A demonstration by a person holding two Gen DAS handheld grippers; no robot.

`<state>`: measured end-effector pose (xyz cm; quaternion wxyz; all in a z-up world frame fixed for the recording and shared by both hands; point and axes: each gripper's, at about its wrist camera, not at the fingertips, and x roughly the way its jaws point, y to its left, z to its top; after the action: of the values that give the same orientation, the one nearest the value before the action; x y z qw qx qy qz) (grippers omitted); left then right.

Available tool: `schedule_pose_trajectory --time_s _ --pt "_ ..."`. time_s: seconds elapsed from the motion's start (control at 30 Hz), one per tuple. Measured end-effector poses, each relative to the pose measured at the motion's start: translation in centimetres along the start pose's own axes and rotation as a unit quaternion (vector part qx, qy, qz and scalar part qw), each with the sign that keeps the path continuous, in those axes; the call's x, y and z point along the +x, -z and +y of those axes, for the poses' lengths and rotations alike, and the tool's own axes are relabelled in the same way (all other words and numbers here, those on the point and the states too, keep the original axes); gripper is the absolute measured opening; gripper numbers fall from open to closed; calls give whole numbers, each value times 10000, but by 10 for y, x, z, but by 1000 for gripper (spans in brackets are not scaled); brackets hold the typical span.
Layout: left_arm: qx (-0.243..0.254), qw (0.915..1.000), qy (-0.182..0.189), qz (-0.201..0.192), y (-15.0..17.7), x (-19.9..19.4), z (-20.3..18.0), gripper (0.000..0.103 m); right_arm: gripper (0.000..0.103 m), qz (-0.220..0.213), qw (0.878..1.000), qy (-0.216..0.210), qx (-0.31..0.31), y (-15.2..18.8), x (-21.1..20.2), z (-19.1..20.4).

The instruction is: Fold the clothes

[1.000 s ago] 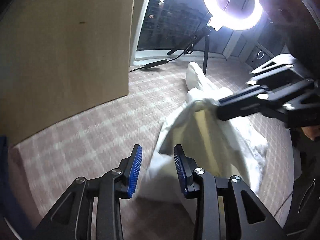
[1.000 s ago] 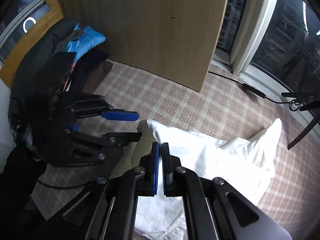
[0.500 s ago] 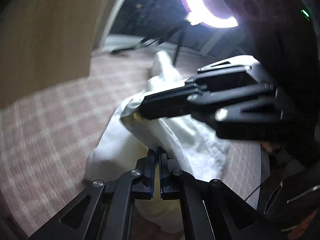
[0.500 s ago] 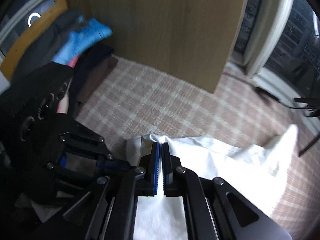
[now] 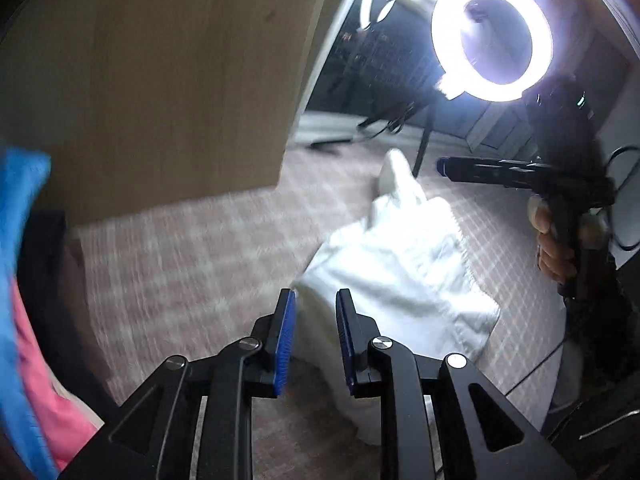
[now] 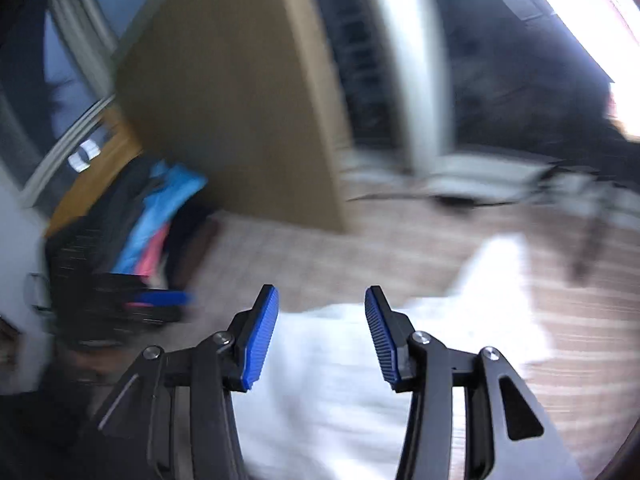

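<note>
A lit ring light (image 5: 493,38) stands beyond the checked carpet (image 5: 192,256).

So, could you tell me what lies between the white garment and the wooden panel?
Only bare checked carpet separates the white garment from the wooden panel, shown in the left wrist view.

Black left gripper (image 5: 312,334) with ribbed blue pads (image 5: 285,340) and silver screws (image 5: 250,344), matching black right gripper (image 6: 320,340), bare-skinned hand (image 5: 554,248) on its handle

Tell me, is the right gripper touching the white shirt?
Apart. In the left wrist view the right gripper hangs in the air past the white garment, with patterned floor showing between them. Its own view shows the jaws open and empty.
</note>
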<state>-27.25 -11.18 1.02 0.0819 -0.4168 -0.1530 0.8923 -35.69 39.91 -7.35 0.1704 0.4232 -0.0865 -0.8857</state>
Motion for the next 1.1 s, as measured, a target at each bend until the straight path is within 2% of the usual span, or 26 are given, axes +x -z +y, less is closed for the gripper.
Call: schedule_pose_trajectory --time_s 0.07,0.13,0.17,0.23,0.27,0.33,0.37,0.43,0.5,0.6,0.7,0.77,0.8,0.9,0.97,1.0,1.03,1.1 --pt "229 9995 232 36 -3 10 -15 22 43 205 9997 113 58 12 13 -17" --pt "400 9982 317 304 -6 38 -25 22 35 423 9988 216 116 24 27 -33" --pt "481 9976 237 440 -6 54 -26 22 28 532 9981 268 145 30 34 -42" --pt "635 9955 19 707 -6 85 -25 22 13 799 9934 817 40 43 56 -52" --pt "713 9939 -137 833 -6 98 -23 22 0 932 9896 1096 -15 50 67 -58" --pt "779 9881 -675 1142 -3 124 -12 22 0 1183 9864 1108 277 60 81 -75" --pt "730 9874 -752 1188 -4 127 -8 22 0 1092 9876 1071 344 59 77 -75" --pt "589 9898 -696 1091 -8 115 -3 22 3 854 9900 1079 325 54 53 -70" --pt "573 9922 -702 858 -10 87 -7 22 16 495 9925 1088 244 51 17 -60" --pt "646 9944 -512 656 -2 46 -24 24 19 313 9961 798 200 63 -23 -45" --pt "842 9939 -85 710 24 27 -54 25 23 457 9955 830 48 89 -23 -23" --pt "1001 9906 231 907 48 30 -72 29 29 688 9930 950 -110 109 -11 -17" --pt "1076 9887 272 1011 58 38 -78 29 29 803 9915 1010 -188 120 -5 -13" --pt "1289 9827 8 1327 89 71 -71 28 30 1297 9821 1325 -319 151 27 -17" --pt "1152 9844 144 1320 88 74 -61 27 37 1177 9798 1542 -488 153 26 -14" --pt "1060 9855 110 1322 82 71 -57 25 37 1146 9801 1556 -459 151 20 -13" --pt "1011 9873 -79 1224 75 60 -54 21 37 1118 9804 1566 -425 149 14 -13" --pt "989 9905 -177 937 67 34 -51 21 37 972 9827 1541 -340 145 -1 -11"
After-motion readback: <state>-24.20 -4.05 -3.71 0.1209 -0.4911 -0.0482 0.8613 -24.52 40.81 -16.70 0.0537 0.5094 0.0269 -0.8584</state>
